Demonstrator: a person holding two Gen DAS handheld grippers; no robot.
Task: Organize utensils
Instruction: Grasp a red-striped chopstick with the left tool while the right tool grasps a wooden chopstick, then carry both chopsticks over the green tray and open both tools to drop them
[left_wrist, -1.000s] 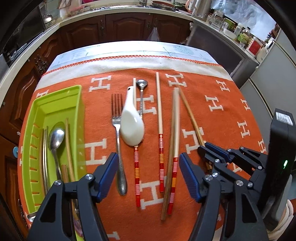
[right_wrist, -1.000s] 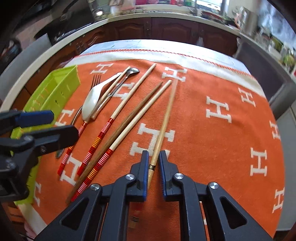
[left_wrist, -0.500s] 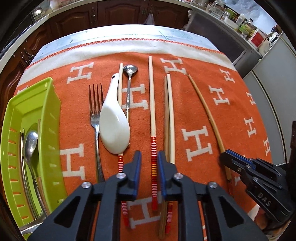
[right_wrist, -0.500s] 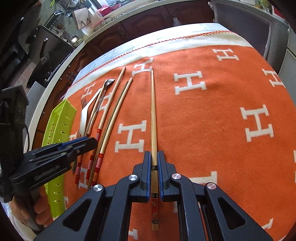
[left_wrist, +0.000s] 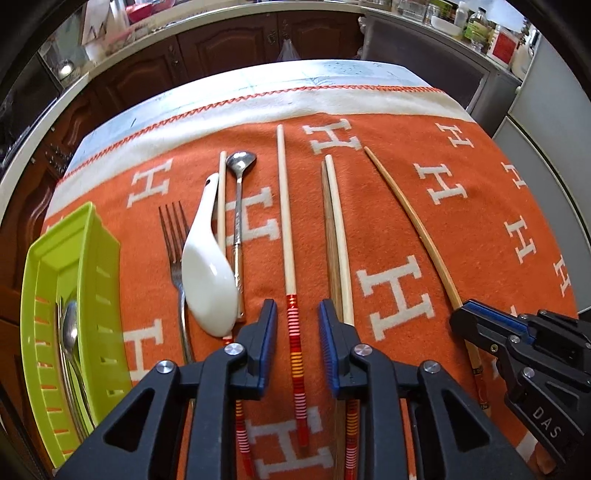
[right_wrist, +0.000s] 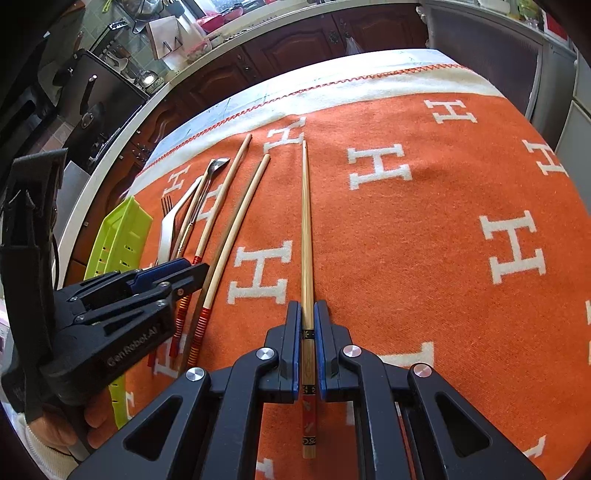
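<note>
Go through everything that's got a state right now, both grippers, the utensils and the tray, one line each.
left gripper: open, fingers astride the red-striped chopstick
right gripper: shut on the bamboo chopstick
green tray: holds a metal spoon
ceramic spoon: lying on the cloth, loose
fork: lying flat, loose
small metal spoon: lying flat, loose
chopstick pair: side by side, loose
</note>
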